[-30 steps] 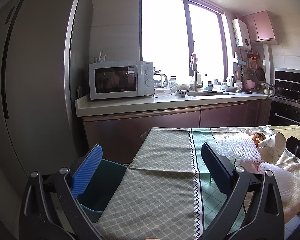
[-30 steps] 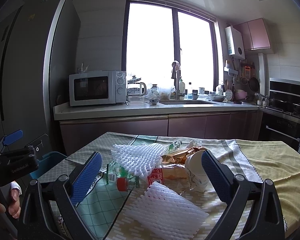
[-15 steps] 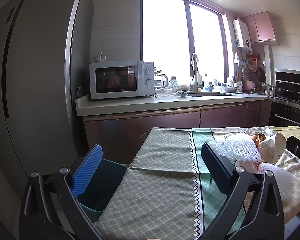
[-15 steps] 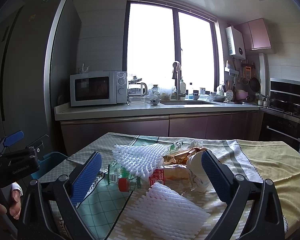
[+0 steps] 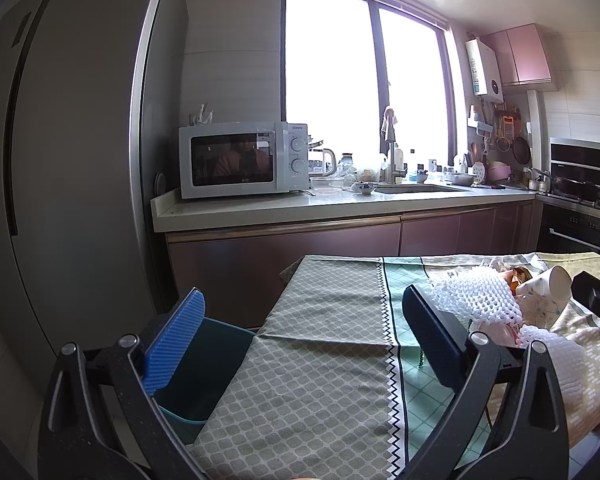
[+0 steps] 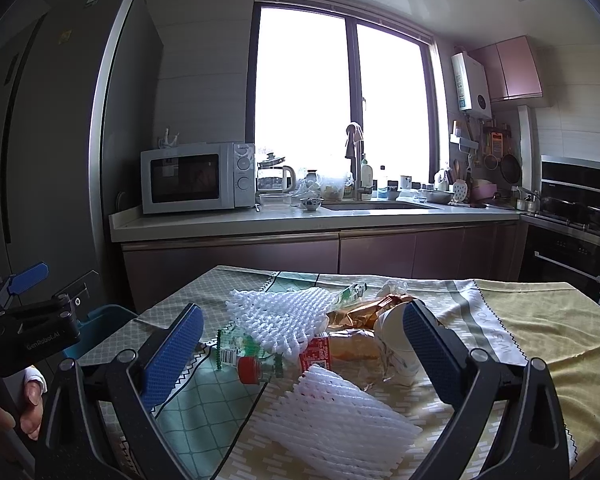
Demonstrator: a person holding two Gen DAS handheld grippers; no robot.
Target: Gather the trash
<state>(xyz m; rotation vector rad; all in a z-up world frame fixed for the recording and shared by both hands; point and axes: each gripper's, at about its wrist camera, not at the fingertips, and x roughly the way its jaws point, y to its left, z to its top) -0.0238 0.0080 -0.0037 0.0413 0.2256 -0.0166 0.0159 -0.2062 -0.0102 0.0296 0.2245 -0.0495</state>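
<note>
Right wrist view: the right claw [image 6: 300, 344] gaped wide and empty, trash heaped just ahead between its fingers. Nearest lay a foam net [image 6: 340, 416], probably light and squashy, best pinched at an edge. Left claw [image 5: 300, 336] also wide, bin [image 5: 204, 364] under its left finger.

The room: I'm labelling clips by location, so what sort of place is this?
A home kitchen, most likely: a microwave on the counter, a sink tap under the window, and a fridge. Trash lies on a cloth-covered table.

Black hand-held gripper [image 6: 300, 356], blue ribbed pads [image 6: 172, 350], possibly a white cuff [image 6: 34, 376].
</note>
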